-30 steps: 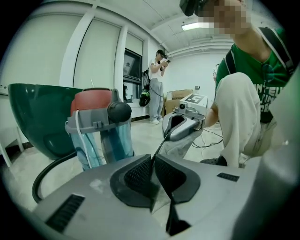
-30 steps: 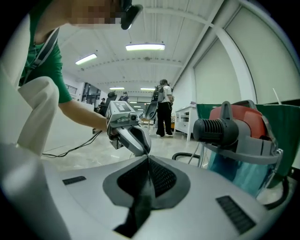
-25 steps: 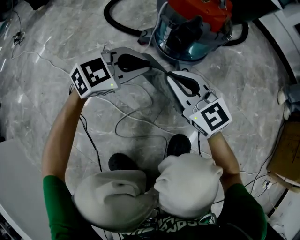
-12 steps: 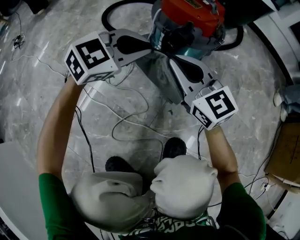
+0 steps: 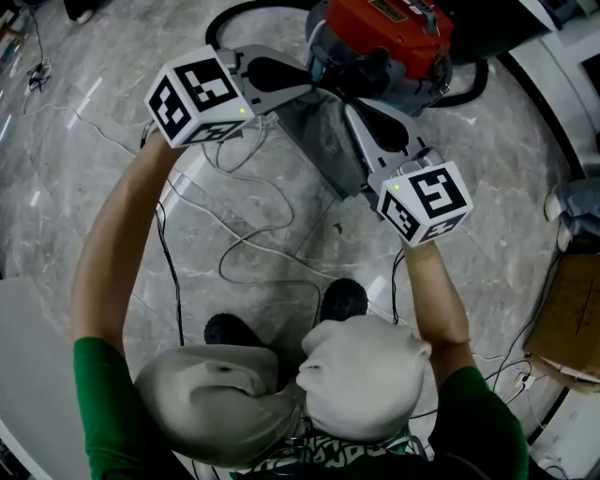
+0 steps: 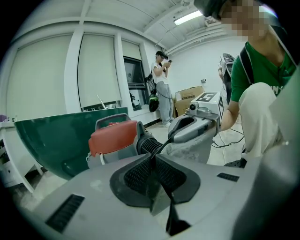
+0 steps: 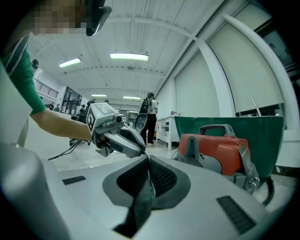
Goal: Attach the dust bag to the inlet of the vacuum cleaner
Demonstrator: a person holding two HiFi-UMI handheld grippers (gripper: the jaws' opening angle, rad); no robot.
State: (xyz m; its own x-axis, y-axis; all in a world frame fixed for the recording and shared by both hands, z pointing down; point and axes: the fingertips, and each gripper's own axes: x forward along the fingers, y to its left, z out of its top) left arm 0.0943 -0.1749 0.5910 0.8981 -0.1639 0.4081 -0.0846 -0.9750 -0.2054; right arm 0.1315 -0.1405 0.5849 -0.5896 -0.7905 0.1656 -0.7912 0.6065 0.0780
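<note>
The red-lidded vacuum cleaner [image 5: 384, 28] is sitting right at the tips of both tools. A second ago it was lying well clear of them. The person is bringing the load in toward the vacuum cleaner's front and lifting it a little as it goes.

The grey dust bag [image 5: 323, 145] is hanging stretched between the two tools. Its upper edge is now reaching the vacuum cleaner's lower front, below the lid; a second ago it was hanging short of it, over open floor [image 5: 84, 141]. Whether the bag is already touching the vacuum cleaner is not showing in any view, and the inlet itself is not standing out clearly. By this reading the approach is nearly over and the fitting is not yet done: the mouth of the bag is still needing to be lined up with the inlet and pushed on.

The left gripper [image 5: 309, 89] is pinching one side of the bag, on the side of the vacuum cleaner where the black hose [image 5: 225, 28] is curling away. Its jaws are pressing together on a thin fold of fabric. The right gripper [image 5: 349, 105] is doing the same on the opposite side, with its jaws nearly together and a dark strip of bag trapped between the pads. Loose cables [image 5: 253, 225] are trailing across the floor on the person's side of the vacuum cleaner.
</note>
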